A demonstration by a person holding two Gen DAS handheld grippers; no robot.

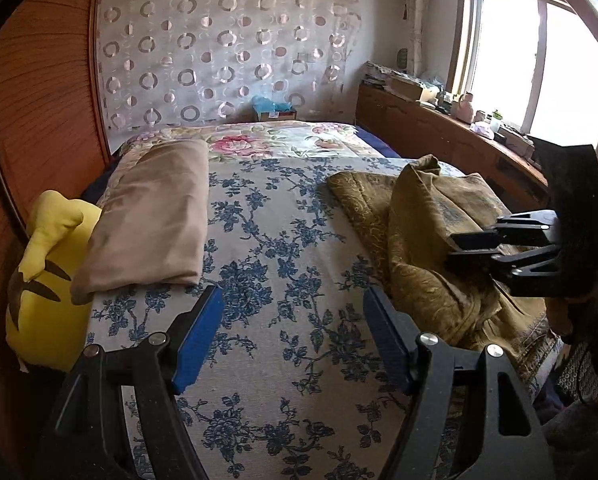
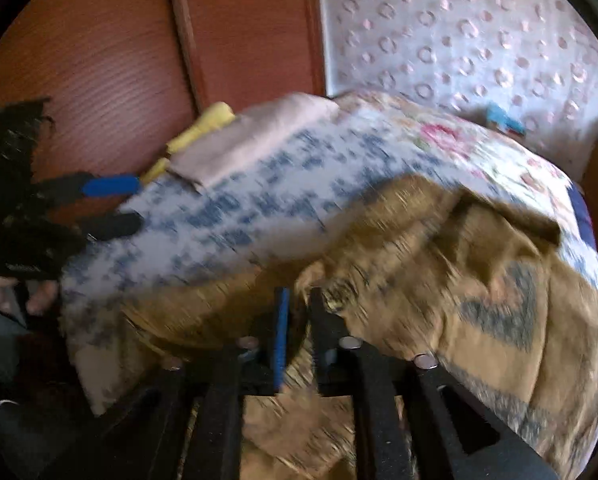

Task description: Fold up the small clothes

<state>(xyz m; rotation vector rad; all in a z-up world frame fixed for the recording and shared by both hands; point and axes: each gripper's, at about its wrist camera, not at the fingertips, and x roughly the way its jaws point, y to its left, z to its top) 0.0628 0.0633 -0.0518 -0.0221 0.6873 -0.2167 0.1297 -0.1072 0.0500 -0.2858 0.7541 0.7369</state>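
An olive-gold patterned cloth [image 1: 427, 240] lies crumpled on the right side of the bed, and it fills the lower right of the right wrist view [image 2: 459, 280]. A folded beige cloth [image 1: 155, 216] rests at the bed's left edge. My left gripper [image 1: 294, 294] is open above the bare bedspread, with nothing between its blue pads. My right gripper [image 2: 299, 294] is low over the olive cloth's near edge. Its jaws stand a narrow gap apart, and the blurred frame shows no fabric pinched between them. From the left wrist view the right gripper [image 1: 457, 249] hangs over the cloth's right part.
A blue-flowered bedspread [image 1: 279, 240] covers the bed. A yellow plush toy [image 1: 47, 272] is wedged between the beige cloth and a wooden wardrobe [image 1: 39, 100]. A cluttered wooden sideboard [image 1: 439, 132] runs under the window at right. A curtain with rings hangs behind the bed.
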